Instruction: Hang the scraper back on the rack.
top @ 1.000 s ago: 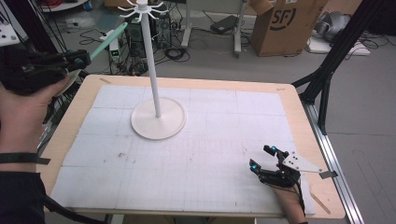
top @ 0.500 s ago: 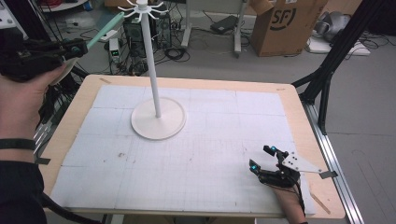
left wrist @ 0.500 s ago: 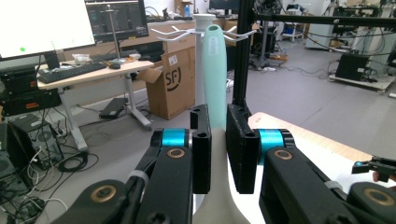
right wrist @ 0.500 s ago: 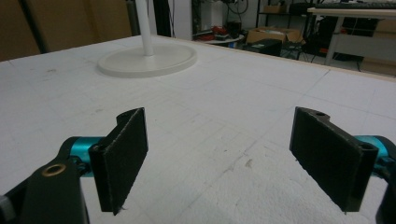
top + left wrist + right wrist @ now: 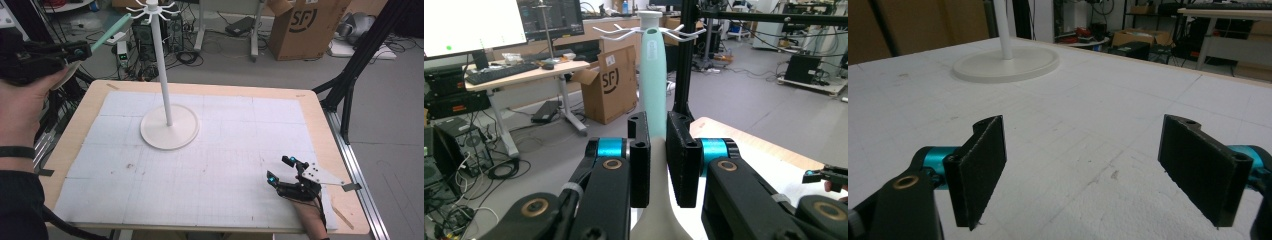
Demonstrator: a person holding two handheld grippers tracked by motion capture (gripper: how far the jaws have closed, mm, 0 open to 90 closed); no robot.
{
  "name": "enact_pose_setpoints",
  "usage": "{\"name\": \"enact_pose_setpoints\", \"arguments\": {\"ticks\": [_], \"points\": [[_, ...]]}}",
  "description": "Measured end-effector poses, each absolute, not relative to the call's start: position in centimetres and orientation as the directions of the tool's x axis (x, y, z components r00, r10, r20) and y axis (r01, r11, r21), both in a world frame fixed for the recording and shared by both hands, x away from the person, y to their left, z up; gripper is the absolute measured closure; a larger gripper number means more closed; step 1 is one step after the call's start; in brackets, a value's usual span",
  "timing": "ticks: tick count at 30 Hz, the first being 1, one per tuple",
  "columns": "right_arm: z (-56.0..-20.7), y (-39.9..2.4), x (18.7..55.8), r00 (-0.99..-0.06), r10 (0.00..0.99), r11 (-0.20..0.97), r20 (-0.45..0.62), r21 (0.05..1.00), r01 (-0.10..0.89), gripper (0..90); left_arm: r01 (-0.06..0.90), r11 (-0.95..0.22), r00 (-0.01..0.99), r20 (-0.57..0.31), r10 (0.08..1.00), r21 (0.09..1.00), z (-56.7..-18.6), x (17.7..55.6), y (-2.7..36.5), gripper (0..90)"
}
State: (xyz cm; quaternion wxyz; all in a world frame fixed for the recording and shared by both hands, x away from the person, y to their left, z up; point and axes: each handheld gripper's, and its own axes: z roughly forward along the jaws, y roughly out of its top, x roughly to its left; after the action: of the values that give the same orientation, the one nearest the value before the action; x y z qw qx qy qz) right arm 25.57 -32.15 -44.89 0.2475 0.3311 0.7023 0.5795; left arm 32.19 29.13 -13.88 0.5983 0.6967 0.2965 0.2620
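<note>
Left gripper [image 5: 75,51], upper left of high view, pinches a pale mint-green plastic long-handled utensil [image 5: 111,31] w/ its tip near the white hooked rack stand [image 5: 162,75]; looks mid-carry, next hook it on top prongs; right gripper [image 5: 282,168] rests spread, lower right.

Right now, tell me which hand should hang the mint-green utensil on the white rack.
Left. The left gripper already clamps the mint-green utensil, its tip near the white rack hooks. The right gripper rests open on the table.
</note>
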Motion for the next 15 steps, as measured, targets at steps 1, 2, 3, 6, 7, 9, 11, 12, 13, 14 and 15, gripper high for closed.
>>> {"name": "enact_pose_setpoints", "arguments": {"ticks": [1,2,3,6,7,9,11,12,13,14,15], "points": [[-44.89,-32.15,25.56,-0.658,0.752,0.110,0.035,0.978,0.178,18.4,0.102,-0.114,0.686,0.013,0.728,0.988,-13.92,32.22,29.13,80.8],[-44.88,-32.14,25.56,-0.658,0.752,0.110,0.035,0.978,0.178,18.4,0.104,-0.107,0.686,0.006,0.728,0.989,-13.99,32.27,29.04,80.8],[-44.88,-32.14,25.55,-0.658,0.752,0.110,0.035,0.978,0.178,18.4,0.104,-0.111,0.688,0.009,0.726,0.988,-14.04,32.29,29.00,80.8],[-44.89,-32.14,25.57,-0.658,0.752,0.109,0.036,0.978,0.178,18.4,0.106,-0.116,0.688,0.012,0.726,0.988,-14.14,32.41,28.97,80.8],[-44.89,-32.14,25.57,-0.658,0.752,0.110,0.035,0.978,0.178,18.4,0.106,-0.117,0.686,0.013,0.727,0.987,-14.16,32.44,28.95,80.8],[-44.89,-32.14,25.57,-0.658,0.752,0.110,0.035,0.978,0.178,18.4,0.108,-0.112,0.689,0.007,0.724,0.988,-14.20,32.50,28.82,80.8],[-44.89,-32.15,25.58,-0.659,0.752,0.109,0.036,0.978,0.178,18.4,0.105,-0.127,0.693,0.019,0.721,0.986,-14.21,32.56,28.71,80.8],[-44.89,-32.16,25.58,-0.658,0.752,0.110,0.035,0.978,0.177,18.4,0.108,-0.123,0.692,0.014,0.721,0.987,-14.25,32.57,28.58,80.8],[-44.89,-32.15,25.57,-0.658,0.752,0.109,0.036,0.978,0.178,18.4,0.109,-0.131,0.693,0.019,0.721,0.985,-14.26,32.62,28.54,80.8],[-44.89,-32.14,25.57,-0.658,0.752,0.109,0.036,0.978,0.178,18.4,0.110,-0.127,0.693,0.015,0.721,0.986,-14.29,32.67,28.43,80.8],[-44.89,-32.14,25.56,-0.658,0.752,0.109,0.036,0.978,0.178,18.4,0.111,-0.131,0.692,0.018,0.721,0.985,-14.31,32.71,28.37,80.8]]}}
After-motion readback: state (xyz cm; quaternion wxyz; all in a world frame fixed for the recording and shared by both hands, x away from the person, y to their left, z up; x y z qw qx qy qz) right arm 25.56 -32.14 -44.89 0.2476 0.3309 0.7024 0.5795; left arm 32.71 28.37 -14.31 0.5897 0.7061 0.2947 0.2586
